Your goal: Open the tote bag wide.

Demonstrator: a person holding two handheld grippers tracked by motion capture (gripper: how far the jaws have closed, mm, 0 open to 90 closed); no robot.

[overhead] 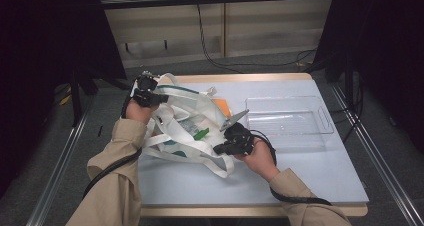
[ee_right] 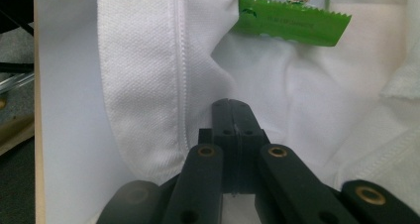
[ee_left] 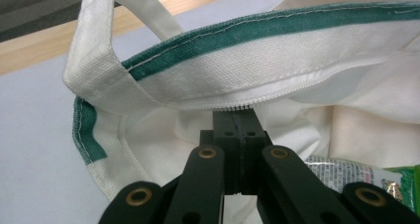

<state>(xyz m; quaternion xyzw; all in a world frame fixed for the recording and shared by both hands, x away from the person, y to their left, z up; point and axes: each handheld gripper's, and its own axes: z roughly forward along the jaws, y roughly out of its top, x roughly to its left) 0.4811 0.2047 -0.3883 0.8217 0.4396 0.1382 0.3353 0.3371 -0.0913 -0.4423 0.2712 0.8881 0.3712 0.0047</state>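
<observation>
A white tote bag (overhead: 197, 111) with green trim lies open on the left half of the pale table (overhead: 300, 171). My left gripper (overhead: 161, 99) is at the bag's far left corner. In the left gripper view its jaws are shut (ee_left: 236, 115) on the zipper edge of the rim (ee_left: 247, 65), which hangs lifted over them. At the bag's near right side, my right gripper (overhead: 218, 149) has its jaws shut (ee_right: 232, 105) on the white cloth (ee_right: 138, 60) just inside the rim. A green snack packet (overhead: 201, 134) (ee_right: 292, 18) lies inside the bag.
A clear plastic tray (overhead: 325, 120) stands on the right half of the table. Something orange (overhead: 223, 106) sticks out behind the bag. The bag's straps (overhead: 220, 165) trail toward the near edge. A printed packet (ee_left: 346, 172) shows inside the bag.
</observation>
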